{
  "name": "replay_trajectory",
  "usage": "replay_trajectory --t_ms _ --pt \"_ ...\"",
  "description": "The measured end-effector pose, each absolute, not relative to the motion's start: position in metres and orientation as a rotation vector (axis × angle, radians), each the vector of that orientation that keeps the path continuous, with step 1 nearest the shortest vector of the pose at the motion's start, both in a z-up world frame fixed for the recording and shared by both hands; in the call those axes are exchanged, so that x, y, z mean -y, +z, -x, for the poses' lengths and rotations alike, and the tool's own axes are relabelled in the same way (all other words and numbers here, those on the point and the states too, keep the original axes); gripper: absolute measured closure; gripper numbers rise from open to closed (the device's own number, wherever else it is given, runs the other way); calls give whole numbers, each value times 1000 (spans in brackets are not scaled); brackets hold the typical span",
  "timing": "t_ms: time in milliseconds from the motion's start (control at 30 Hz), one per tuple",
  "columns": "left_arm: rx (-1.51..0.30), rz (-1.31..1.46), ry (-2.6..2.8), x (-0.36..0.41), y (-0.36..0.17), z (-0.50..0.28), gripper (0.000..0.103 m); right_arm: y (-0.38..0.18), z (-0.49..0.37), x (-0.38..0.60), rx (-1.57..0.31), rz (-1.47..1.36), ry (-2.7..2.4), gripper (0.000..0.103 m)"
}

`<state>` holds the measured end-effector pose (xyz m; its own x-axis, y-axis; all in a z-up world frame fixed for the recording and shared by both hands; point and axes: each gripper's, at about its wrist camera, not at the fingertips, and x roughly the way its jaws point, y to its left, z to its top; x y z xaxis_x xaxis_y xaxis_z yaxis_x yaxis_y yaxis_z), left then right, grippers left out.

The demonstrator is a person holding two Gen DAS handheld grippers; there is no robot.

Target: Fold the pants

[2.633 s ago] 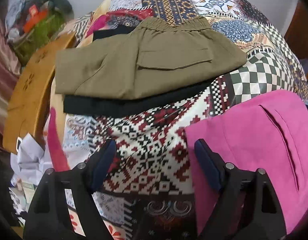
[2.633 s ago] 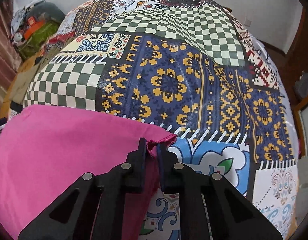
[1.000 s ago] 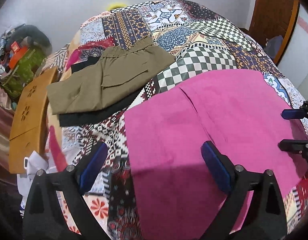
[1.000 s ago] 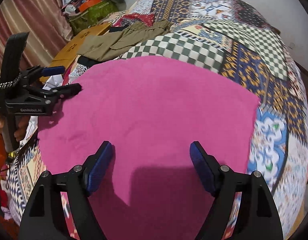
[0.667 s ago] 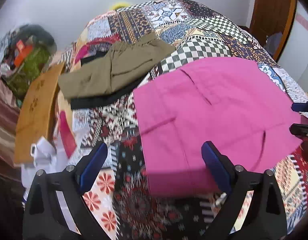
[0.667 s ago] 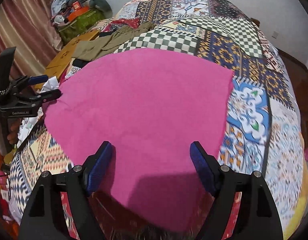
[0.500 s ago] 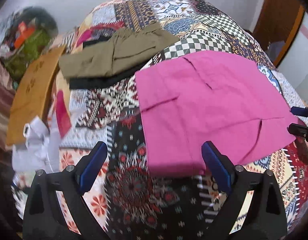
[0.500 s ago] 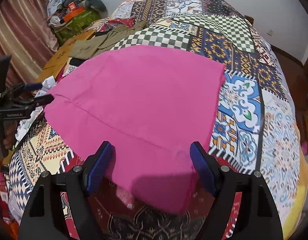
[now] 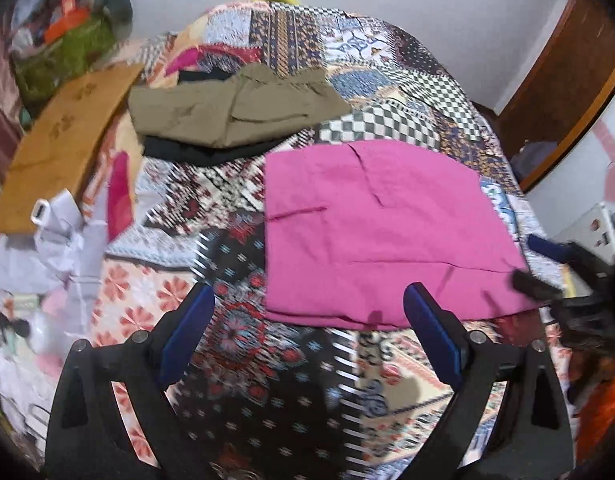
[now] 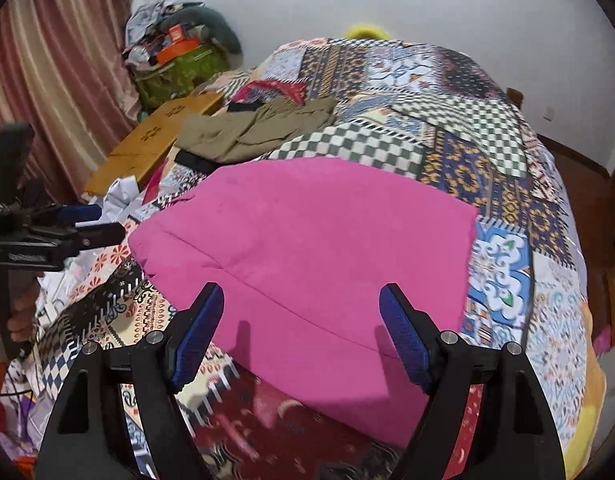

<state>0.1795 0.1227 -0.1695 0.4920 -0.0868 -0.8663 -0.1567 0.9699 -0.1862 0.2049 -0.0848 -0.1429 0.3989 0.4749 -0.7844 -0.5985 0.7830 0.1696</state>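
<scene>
Nearest my right gripper (image 10: 301,334), its blue pads spread wide and holding nothing, lies the near edge of the pink pants (image 10: 307,248), folded into a flat block on the quilt (image 10: 503,280). That edge passes just ahead of and below my right fingertips, and the block runs away from them toward the far side of the bed. A crease crosses it from left to right, close to the near edge.

Seen from my left gripper (image 9: 309,334), equally wide and empty, the pants (image 9: 371,232) sit ahead and to the right. Their near left corner falls between my pads in the view, though the gripper hangs above the quilt (image 9: 235,344), not touching cloth. The block's long axis reads as left to right across both views, so I judge a further fold would carry one short end over the other. My right gripper is the nearer to the cloth; my left is off its left end.

Beyond the pants, apart from them, rests a folded olive garment (image 9: 235,112) on something black. Farther left stands a cardboard box (image 9: 59,140), with a pile of bags (image 10: 175,56) against the wall.
</scene>
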Motion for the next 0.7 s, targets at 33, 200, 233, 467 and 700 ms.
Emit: replay_trajectory --t_ms 33,200,233,467,700 --pt "-1077 271 37 -122 -172 -179 7 -149 -208 79 -960 158 693 26" --pt "-1157 353 4 -117 -190 -181 7 -170 -217 65 -1051 139 728 26" --pt "-1164 367 -2 -116 -191 -181 7 -176 -220 63 -1069 133 729 26" --pt "-1221 541 -117 -113 -209 -190 7 -182 -213 58 -1066 194 766 17" --pt "-1212 614 -116 -115 -224 -211 1 -184 -214 60 -1072 174 784 15"
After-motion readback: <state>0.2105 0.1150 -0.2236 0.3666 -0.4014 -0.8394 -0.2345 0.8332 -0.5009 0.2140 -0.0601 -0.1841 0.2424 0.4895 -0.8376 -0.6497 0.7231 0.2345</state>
